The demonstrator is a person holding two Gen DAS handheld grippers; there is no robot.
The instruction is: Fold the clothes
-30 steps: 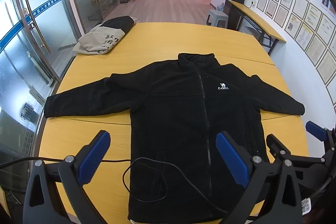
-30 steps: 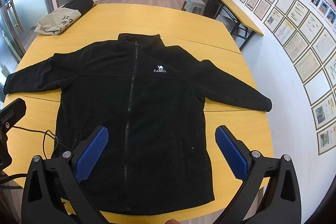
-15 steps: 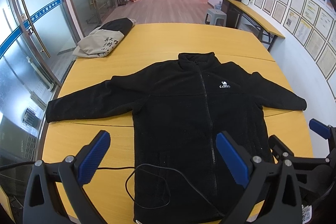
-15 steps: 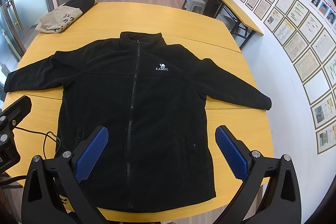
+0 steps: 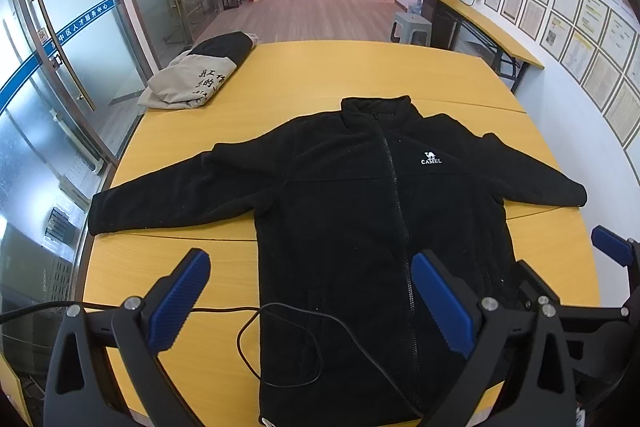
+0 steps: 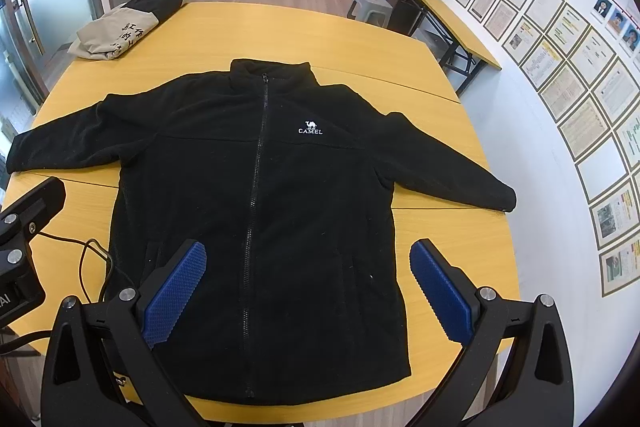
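Observation:
A black fleece jacket [image 5: 360, 211] [image 6: 272, 195] with a white CAMEL logo lies flat and zipped on the yellow table [image 5: 360, 75] [image 6: 280, 31], collar away from me, both sleeves spread out sideways. My left gripper [image 5: 308, 303] hovers open above the jacket's lower left part, nothing between its blue pads. My right gripper [image 6: 306, 291] is open above the hem on the right half, holding nothing. Part of the right gripper [image 5: 612, 255] shows at the right edge of the left wrist view.
A folded beige and black garment [image 5: 200, 75] [image 6: 120, 27] sits at the table's far left corner. A thin black cable [image 5: 280, 343] [image 6: 86, 259] loops over the jacket's lower left. Glass doors stand to the left, a framed-paper wall to the right, and a second table [image 5: 484, 23] behind.
Both grippers have pulled back and risen slightly, so more of the jacket's hem and the near table edge show. The jacket has not moved.

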